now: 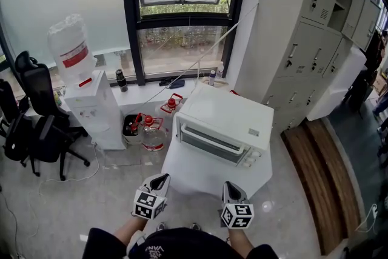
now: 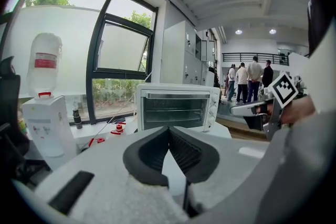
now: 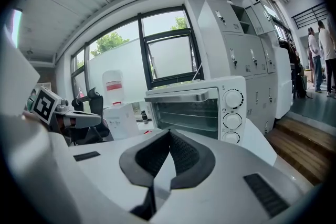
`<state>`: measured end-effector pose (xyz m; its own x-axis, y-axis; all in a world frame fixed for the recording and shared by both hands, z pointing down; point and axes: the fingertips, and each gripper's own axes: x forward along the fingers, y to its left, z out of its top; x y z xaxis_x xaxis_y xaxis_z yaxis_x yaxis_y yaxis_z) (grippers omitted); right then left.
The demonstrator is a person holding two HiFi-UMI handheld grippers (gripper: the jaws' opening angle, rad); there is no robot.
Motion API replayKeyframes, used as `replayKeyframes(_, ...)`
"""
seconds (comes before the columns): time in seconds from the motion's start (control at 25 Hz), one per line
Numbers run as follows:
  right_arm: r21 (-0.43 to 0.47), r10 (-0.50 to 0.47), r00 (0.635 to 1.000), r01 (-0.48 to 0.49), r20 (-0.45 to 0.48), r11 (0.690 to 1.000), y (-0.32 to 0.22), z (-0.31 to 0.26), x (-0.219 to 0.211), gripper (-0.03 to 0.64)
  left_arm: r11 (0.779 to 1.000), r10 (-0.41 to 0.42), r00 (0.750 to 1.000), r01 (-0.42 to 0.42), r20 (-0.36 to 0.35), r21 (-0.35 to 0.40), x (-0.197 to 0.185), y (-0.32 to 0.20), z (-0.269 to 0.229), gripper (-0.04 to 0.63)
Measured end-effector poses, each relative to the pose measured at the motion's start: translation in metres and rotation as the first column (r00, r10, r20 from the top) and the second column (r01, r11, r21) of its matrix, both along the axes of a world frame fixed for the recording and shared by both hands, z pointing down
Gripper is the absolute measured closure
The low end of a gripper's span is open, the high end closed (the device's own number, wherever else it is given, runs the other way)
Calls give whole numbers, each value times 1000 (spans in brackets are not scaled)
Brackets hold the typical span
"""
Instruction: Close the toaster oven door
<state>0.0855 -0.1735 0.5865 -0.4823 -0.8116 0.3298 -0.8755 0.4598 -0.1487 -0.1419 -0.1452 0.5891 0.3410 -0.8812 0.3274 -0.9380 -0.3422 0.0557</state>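
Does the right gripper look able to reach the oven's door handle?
Probably yes: the right gripper, jaws shut, faces the toaster oven, and nothing stands between it and the door handle.

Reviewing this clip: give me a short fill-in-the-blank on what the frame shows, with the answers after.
1. The toaster oven stands on a ___ table.
2. Beside its door, the oven has ___ knobs.
3. The fingers of the left gripper and the right gripper are both ___, with nothing between them.
Missing words: white; three; shut.
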Motion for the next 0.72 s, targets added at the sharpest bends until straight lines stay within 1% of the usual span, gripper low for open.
replayKeyframes(0.28,-2,-35,999,35,-30,999,5,3,4,615,1000,-15,1000,15,-10,-2,6,7,4,577)
replayKeyframes(0.48,-43,-46,998,45,-35,998,3,9,10,615,1000,-30,1000,30,-4,-2,9,7,3,577)
replayKeyframes(0.72,-10,-64,997,63,-41,998,0,6,9,615,999,-36,999,36,10,-6,12,9,6,577)
